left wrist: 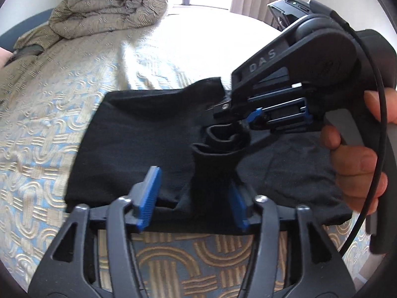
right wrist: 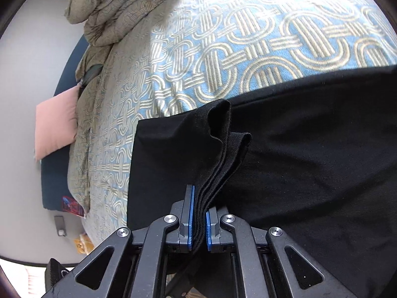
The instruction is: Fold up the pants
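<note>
Blue-padded right tongs (right wrist: 198, 219), closest to the lens in the right wrist view, are clamped tight on a bunched stack of hem layers of the black, soft knit pants (right wrist: 297, 149). The pants lie folded across the bed (right wrist: 223, 37), which is covered in a blue-and-gold quilted spread with an interlocking ring pattern. In the left wrist view, the left tongs (left wrist: 193, 198) stand wide apart, their blue pads on either side of a raised ridge of the same cloth but not pressing it; the fabric seems to brush the right-hand pad only. A hand (left wrist: 357, 164) grips the trigger of the right device above the garment.

The cloth looks light, limp and thin, so it should drape and sag rather than hold a shape, and layers may slide over one another if only the top one is caught. Its matte knit surface suggests decent friction against the ribbed pads. The best holds appear to be the stacked edges and corners, pinching every layer at once, as the right tongs do now. A rolled beige patterned quilt (left wrist: 109, 7) sits at the far end of the bed, well apart from the pants.
</note>
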A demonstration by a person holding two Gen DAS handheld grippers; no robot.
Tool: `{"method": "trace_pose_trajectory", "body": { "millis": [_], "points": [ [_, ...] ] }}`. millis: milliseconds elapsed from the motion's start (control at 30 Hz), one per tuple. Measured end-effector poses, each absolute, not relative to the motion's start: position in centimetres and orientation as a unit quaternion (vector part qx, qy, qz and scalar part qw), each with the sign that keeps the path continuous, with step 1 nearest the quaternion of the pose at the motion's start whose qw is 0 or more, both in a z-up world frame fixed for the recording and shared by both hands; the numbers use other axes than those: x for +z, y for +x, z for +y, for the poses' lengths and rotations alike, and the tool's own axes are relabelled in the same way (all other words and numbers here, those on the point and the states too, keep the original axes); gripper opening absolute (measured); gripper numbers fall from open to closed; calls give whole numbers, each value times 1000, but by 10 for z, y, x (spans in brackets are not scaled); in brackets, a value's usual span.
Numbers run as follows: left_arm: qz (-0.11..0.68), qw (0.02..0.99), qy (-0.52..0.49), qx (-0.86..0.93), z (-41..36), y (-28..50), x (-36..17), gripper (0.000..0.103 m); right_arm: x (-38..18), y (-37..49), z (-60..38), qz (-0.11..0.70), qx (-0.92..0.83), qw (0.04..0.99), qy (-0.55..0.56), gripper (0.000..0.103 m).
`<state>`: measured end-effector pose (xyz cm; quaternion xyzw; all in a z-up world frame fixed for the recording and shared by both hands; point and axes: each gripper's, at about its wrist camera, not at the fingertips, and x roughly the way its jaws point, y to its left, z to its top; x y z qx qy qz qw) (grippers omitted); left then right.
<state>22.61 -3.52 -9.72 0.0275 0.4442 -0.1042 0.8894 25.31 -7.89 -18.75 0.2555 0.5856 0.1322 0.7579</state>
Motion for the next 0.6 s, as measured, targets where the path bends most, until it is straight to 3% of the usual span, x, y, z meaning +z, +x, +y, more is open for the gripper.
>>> {"method": "trace_pose_trajectory", "body": {
  "millis": [33, 200, 600],
  "points": [
    [440, 893, 38, -90, -29, 224, -93, 73, -185, 255, -79, 582, 135, 760, 254, 6],
    [427, 902, 39, -48, 15, 212, -81, 84, -168, 259, -69, 569, 155, 768, 250, 6],
    [459, 887, -27, -34, 67, 208, -97, 84, -121, 260, -40, 534, 199, 793, 214, 6]
  ]
}}
